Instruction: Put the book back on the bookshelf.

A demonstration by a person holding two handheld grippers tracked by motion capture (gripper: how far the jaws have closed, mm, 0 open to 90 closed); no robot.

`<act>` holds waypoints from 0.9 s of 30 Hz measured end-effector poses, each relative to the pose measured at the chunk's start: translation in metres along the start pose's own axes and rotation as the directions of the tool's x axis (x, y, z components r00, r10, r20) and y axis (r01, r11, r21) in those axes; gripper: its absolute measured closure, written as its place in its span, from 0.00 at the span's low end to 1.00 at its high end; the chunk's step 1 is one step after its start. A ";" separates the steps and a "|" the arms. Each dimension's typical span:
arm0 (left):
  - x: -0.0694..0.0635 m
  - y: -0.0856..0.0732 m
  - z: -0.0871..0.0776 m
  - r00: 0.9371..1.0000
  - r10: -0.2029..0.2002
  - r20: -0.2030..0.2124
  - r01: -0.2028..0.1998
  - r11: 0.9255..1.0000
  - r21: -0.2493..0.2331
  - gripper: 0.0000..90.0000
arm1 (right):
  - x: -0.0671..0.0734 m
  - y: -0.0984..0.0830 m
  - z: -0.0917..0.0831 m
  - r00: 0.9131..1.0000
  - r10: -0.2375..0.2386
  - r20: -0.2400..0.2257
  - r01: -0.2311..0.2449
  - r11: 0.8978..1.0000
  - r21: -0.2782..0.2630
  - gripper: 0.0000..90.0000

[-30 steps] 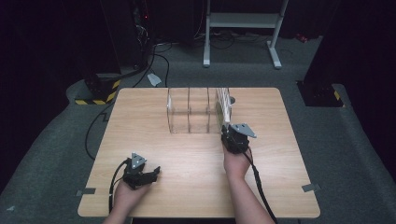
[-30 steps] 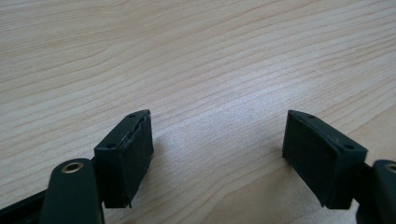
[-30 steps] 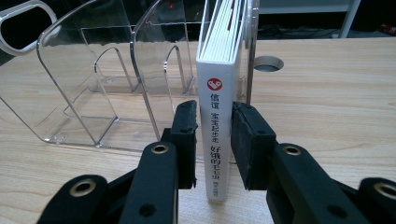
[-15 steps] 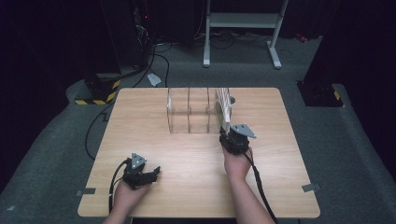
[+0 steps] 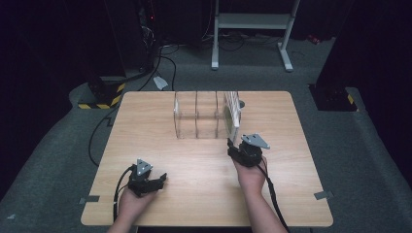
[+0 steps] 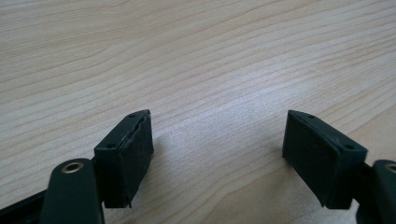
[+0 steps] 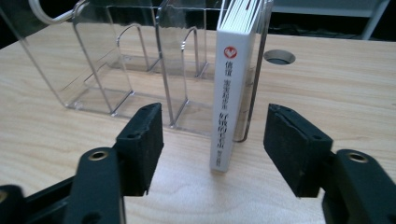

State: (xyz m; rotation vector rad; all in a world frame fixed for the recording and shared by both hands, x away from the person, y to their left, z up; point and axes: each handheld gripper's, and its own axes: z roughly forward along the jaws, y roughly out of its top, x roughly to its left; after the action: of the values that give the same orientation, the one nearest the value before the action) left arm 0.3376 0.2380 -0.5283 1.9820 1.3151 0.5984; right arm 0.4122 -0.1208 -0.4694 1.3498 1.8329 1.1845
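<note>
A clear plastic rack (image 5: 197, 116) with several upright dividers stands at the middle back of the wooden table (image 5: 145, 145). A white book (image 7: 231, 84) stands upright in its rightmost slot, spine towards me; in the high view the book (image 5: 233, 110) is at the rack's right end. My right gripper (image 7: 215, 114) is open just in front of it. Its jaws have just been opening, and the spine stands in the gap with both pads clear of it. From above, the right gripper (image 5: 232, 147) points at the rack. My left gripper (image 6: 217, 140) is open and empty, low over bare wood at the front left (image 5: 159, 178).
A round hole (image 7: 279, 56) in the tabletop lies just behind the rack's right end. The rack's other slots (image 7: 140, 70) hold nothing. A cable trails from each gripper towards the front edge. Dark floor, cables and a metal stand (image 5: 252, 29) lie beyond the table.
My right gripper has drawn back slightly from the rack towards the table's front. The left hand and the book have not moved.
</note>
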 end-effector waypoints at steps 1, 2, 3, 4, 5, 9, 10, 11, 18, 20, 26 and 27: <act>0.000 0.000 0.000 1.000 -0.001 0.000 0.001 1.000 0.000 0.27 | 0.000 -0.001 -0.002 1.000 -0.002 -0.008 0.002 1.000 -0.001 0.39; 0.000 0.000 0.000 1.000 -0.001 0.000 0.001 1.000 0.000 0.27 | -0.001 -0.003 -0.003 1.000 -0.005 -0.013 0.005 1.000 0.006 0.38; 0.000 0.000 0.000 1.000 -0.001 0.000 0.001 1.000 0.000 0.27 | -0.002 -0.004 -0.005 1.000 -0.010 -0.023 0.010 1.000 0.008 0.36; 0.000 0.000 0.000 1.000 -0.001 0.000 0.001 1.000 0.000 0.27 | -0.002 -0.006 -0.007 1.000 -0.009 -0.029 0.010 1.000 0.012 0.35; 0.000 0.000 0.000 1.000 -0.001 0.001 0.001 1.000 0.000 0.27 | -0.003 -0.007 -0.009 0.999 -0.013 -0.034 0.013 1.000 0.015 0.34; 0.000 0.000 0.000 1.000 0.001 0.001 -0.001 1.000 0.001 0.27 | -0.010 -0.016 -0.017 0.998 -0.033 -0.050 0.034 0.999 0.016 0.31; 0.000 0.000 0.000 1.000 0.002 0.000 -0.002 1.000 0.001 0.27 | -0.011 -0.019 -0.019 0.998 -0.053 -0.040 0.054 0.998 0.015 0.31; 0.000 0.000 0.000 1.000 0.002 0.000 -0.002 1.000 0.001 0.27 | -0.013 -0.021 -0.021 0.997 -0.065 -0.034 0.066 0.998 0.020 0.30; 0.000 0.000 0.000 1.000 -0.001 0.000 0.001 1.000 0.000 0.27 | -0.035 -0.038 -0.035 0.998 -0.059 -0.008 0.060 0.995 0.078 0.25; 0.000 0.000 0.000 1.000 -0.001 0.000 0.001 1.000 -0.001 0.27 | -0.042 -0.044 -0.039 0.999 -0.053 -0.003 0.053 0.994 0.100 0.24; -0.001 0.000 0.000 1.000 -0.004 0.000 0.004 1.000 -0.002 0.27 | -0.068 -0.065 -0.047 0.999 -0.041 0.036 0.033 0.980 0.194 0.21; -0.001 -0.001 0.000 1.000 -0.004 0.000 0.004 1.000 -0.002 0.27 | -0.073 -0.069 -0.049 0.998 -0.040 0.044 0.029 0.976 0.214 0.21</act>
State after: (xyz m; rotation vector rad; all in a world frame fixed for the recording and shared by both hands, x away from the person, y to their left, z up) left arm 0.3368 0.2376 -0.5285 1.9778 1.3177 0.5974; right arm 0.3654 -0.2117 -0.5133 1.4424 1.9855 0.9507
